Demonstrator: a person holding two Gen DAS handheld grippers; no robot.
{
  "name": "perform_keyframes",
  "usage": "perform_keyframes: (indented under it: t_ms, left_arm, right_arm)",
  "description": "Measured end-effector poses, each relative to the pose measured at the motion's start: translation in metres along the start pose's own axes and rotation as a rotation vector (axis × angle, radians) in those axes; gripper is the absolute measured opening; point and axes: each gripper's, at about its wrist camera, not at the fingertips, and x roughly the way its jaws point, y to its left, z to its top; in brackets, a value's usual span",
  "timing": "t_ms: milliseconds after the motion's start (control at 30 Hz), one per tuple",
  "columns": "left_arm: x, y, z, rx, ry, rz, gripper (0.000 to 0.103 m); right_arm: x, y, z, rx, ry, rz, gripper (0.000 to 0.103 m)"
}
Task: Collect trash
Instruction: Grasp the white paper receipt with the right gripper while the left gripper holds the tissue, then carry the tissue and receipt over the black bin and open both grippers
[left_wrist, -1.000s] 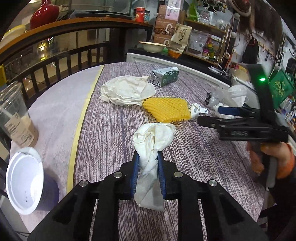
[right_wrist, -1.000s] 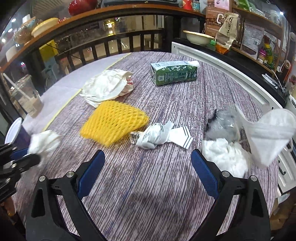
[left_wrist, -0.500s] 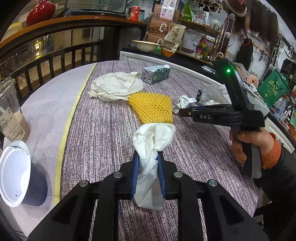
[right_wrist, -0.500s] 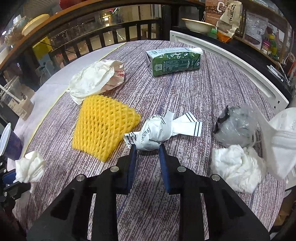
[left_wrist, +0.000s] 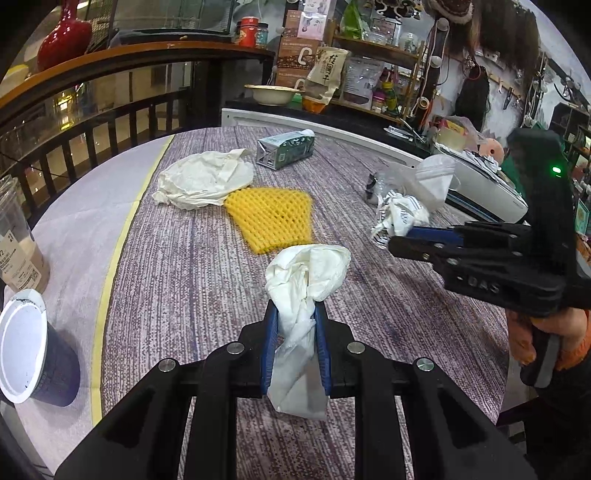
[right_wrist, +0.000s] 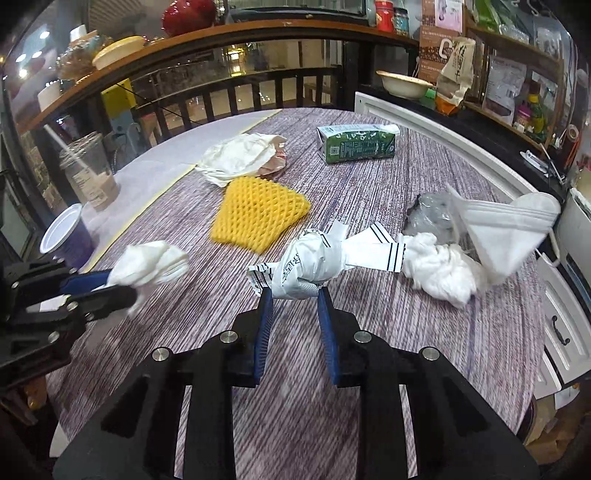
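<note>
My left gripper (left_wrist: 294, 314) is shut on a crumpled white tissue (left_wrist: 308, 273) and holds it above the table; it also shows in the right wrist view (right_wrist: 122, 284) with the tissue (right_wrist: 149, 264). My right gripper (right_wrist: 294, 293) is shut on a crumpled printed paper wrapper (right_wrist: 314, 260) and holds it above the table; it also shows in the left wrist view (left_wrist: 402, 240) with the wrapper (left_wrist: 397, 218). A yellow foam net (right_wrist: 258, 214), a white paper wrap (right_wrist: 243, 157), a green carton (right_wrist: 356, 146), a white tissue wad (right_wrist: 439, 269), a face mask (right_wrist: 506, 229) and a clear plastic bag (right_wrist: 430, 214) lie on the table.
A dark paper cup (left_wrist: 33, 358) with a white inside and a plastic drink cup (left_wrist: 16, 240) stand at the table's left edge. A wooden railing (right_wrist: 236, 92) runs behind the table. Shelves with goods (left_wrist: 369, 74) stand at the back right.
My right gripper closed on the printed wrapper and lifted it off the table. My left gripper still holds the tissue and has shifted a little.
</note>
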Motion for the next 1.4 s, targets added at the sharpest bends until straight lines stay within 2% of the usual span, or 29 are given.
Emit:
perform_keyframes:
  t_ms: [200, 367, 600, 867, 1167, 1400]
  left_arm:
    - [0.000, -0.022, -0.003, 0.029, 0.010, -0.027, 0.020]
    - [0.002, -0.043, -0.006, 0.052, 0.020, -0.060, 0.020]
    - [0.005, -0.075, -0.006, 0.094, 0.023, -0.110, 0.020]
    - [0.012, -0.115, -0.004, 0.131, 0.028, -0.181, 0.020]
    - [0.021, -0.166, 0.002, 0.178, 0.027, -0.264, 0.020]
    - [0.032, -0.206, 0.005, 0.228, 0.040, -0.311, 0.020]
  right_arm:
    - [-0.039, 0.003, -0.026, -0.027, -0.047, -0.019, 0.026]
    - [-0.066, -0.009, -0.048, 0.000, -0.073, -0.038, 0.026]
    - [-0.103, -0.043, -0.081, 0.086, -0.111, -0.107, 0.026]
    - [-0.128, -0.095, -0.125, 0.223, -0.114, -0.189, 0.026]
    - [-0.135, -0.167, -0.173, 0.394, -0.078, -0.321, 0.026]
    - [-0.103, -0.226, -0.216, 0.529, 0.022, -0.402, 0.026]
